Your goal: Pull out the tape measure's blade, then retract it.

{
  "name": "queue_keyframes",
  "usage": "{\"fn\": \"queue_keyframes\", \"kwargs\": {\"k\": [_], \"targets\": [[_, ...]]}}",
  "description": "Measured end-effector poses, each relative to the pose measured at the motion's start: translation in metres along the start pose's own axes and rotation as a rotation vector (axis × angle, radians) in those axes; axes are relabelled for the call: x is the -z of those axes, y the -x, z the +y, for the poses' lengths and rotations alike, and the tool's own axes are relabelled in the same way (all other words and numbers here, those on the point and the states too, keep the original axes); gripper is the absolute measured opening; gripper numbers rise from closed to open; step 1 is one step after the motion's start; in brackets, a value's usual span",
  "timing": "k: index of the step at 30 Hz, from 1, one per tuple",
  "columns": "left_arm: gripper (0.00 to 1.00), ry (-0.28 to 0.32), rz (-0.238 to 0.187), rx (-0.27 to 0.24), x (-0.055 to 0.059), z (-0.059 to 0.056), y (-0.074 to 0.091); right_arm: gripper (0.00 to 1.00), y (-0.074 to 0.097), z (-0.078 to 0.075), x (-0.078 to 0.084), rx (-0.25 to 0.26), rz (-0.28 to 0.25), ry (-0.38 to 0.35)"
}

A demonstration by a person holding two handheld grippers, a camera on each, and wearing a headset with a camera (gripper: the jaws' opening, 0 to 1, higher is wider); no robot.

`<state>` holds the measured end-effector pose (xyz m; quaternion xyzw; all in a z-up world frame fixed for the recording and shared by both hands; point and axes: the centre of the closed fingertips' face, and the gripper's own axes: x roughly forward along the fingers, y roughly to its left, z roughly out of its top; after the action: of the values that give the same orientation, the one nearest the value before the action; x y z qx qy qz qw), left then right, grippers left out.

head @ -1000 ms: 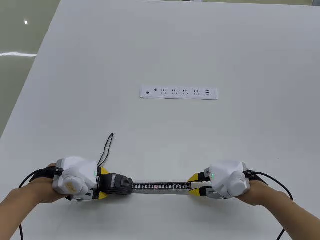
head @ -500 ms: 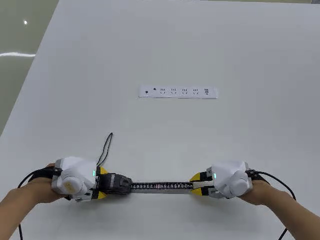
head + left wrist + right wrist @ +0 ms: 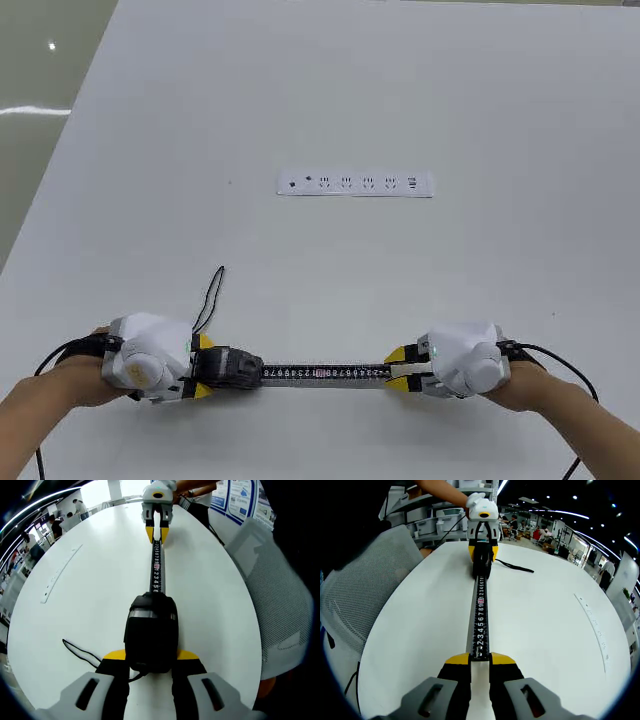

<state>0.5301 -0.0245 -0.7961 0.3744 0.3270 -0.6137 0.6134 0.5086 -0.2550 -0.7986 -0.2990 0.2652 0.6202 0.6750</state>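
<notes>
Both pairs of jaws pinched firm, left gripper (image 3: pixel 207 367) on the case (image 3: pixel 232 368), right gripper (image 3: pixel 398 370) on the blade (image 3: pixel 325 373), now drawn slightly farther out than before; retraction judged outstanding.

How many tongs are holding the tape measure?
2. The left tongs clamp the black tape measure case; the right tongs pinch the end of its pulled-out blade.

Black tape measure (image 3: pixel 229 368), blade (image 3: pixel 325 374) extended.
</notes>
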Motion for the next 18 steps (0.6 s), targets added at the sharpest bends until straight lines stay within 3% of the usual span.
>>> {"fn": "queue_keyframes", "kwargs": {"k": [18], "targets": [[0.28,-0.002,0.007,0.002,-0.0013,-0.0002,-0.0008,0.11,0.0054,0.0018,0.0056,0.004,0.001,-0.006]]}}
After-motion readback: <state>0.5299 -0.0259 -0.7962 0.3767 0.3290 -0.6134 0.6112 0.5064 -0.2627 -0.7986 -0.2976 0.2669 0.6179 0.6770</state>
